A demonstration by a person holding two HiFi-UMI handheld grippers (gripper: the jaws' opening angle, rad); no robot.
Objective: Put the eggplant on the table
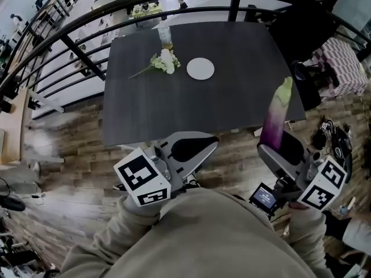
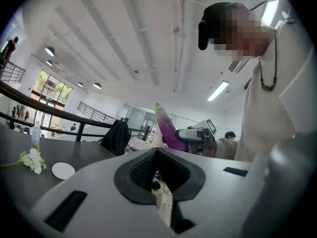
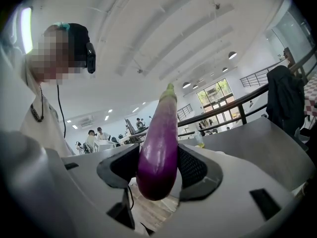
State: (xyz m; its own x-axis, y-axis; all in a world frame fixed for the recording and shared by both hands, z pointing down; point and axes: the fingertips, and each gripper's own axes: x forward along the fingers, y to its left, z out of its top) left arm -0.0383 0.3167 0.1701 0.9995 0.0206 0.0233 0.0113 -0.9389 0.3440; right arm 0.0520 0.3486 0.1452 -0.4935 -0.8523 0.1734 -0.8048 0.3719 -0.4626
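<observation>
Eggplant (image 1: 275, 120) is not on the table (image 1: 232, 103) yet. It is up in the air by the table's near right corner. It stands up tall with its green end on top. My right gripper (image 1: 277, 146) is pinching it down low, on the fat purple end. One black pad is pressed on each side. My left gripper (image 1: 188, 149) holds nothing. Its two jaws are pushed together at the tips, and it hangs near the table's front edge.

Here is what I think could go wrong. I hold only the bottom, and most of the eggplant sticks up above the pads. So it could tip over or slide out if I swing it fast. If I let go too soon, it would drop on the wood floor (image 1: 75, 132), because it is not fully over the table. It is round and smooth too. If I lay it close to the edge, it could roll off.

Now I count. There is one eggplant. I have two grippers. There is one dark table. On its far side I see one white plate (image 1: 200, 69), one bunch of white flowers (image 1: 165, 61) and one bottle (image 1: 165, 36). They are well apart from the eggplant.
</observation>
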